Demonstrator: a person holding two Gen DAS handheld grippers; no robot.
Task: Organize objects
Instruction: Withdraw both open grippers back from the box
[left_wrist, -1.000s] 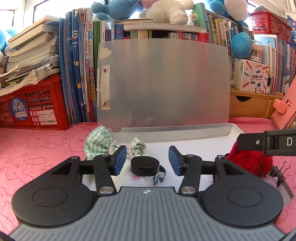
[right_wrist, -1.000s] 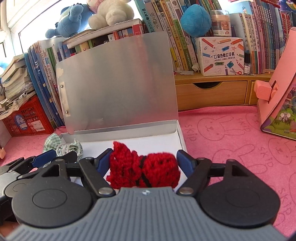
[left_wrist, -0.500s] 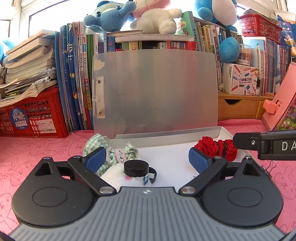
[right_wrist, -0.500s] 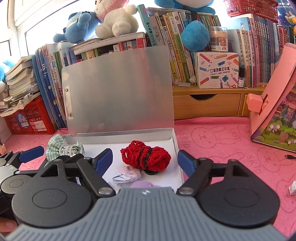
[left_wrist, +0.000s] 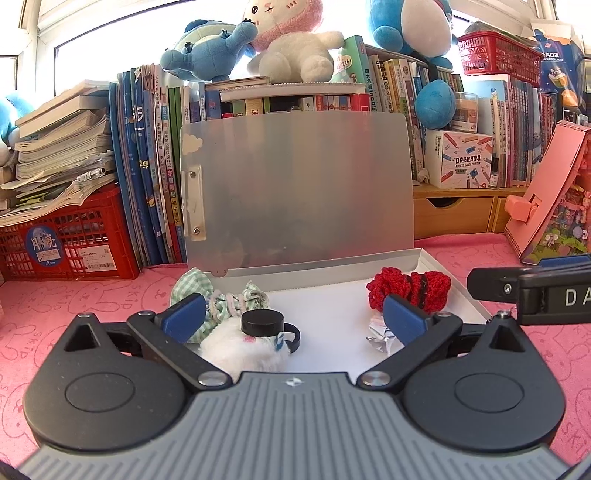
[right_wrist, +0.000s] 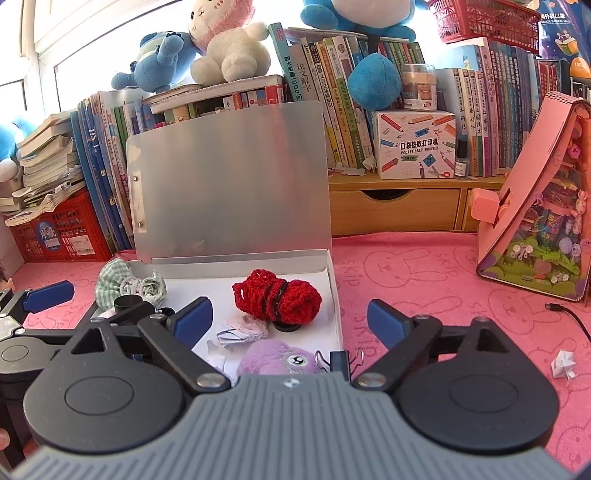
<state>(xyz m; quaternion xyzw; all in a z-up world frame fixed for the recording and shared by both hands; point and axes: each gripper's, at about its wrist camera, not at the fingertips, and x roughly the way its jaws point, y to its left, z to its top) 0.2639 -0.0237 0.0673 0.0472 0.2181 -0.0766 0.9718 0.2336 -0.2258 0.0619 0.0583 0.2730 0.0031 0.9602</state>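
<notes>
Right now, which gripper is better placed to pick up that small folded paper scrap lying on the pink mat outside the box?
Right. The paper scrap lies just beside the right gripper, whose jaws are opening, empty.

A pink bunny-print cloth (right_wrist: 424, 266) is covering the desk. An open white box (right_wrist: 334, 284) is sitting on it, lid standing upright. A red crate (left_wrist: 70, 240) and a row of books are standing at the back left, a wooden drawer unit (right_wrist: 395, 210) behind. A pink toy house (right_wrist: 535, 221), a black cable (right_wrist: 570, 314) and a paper scrap (right_wrist: 562, 363) are lying at right.
</notes>
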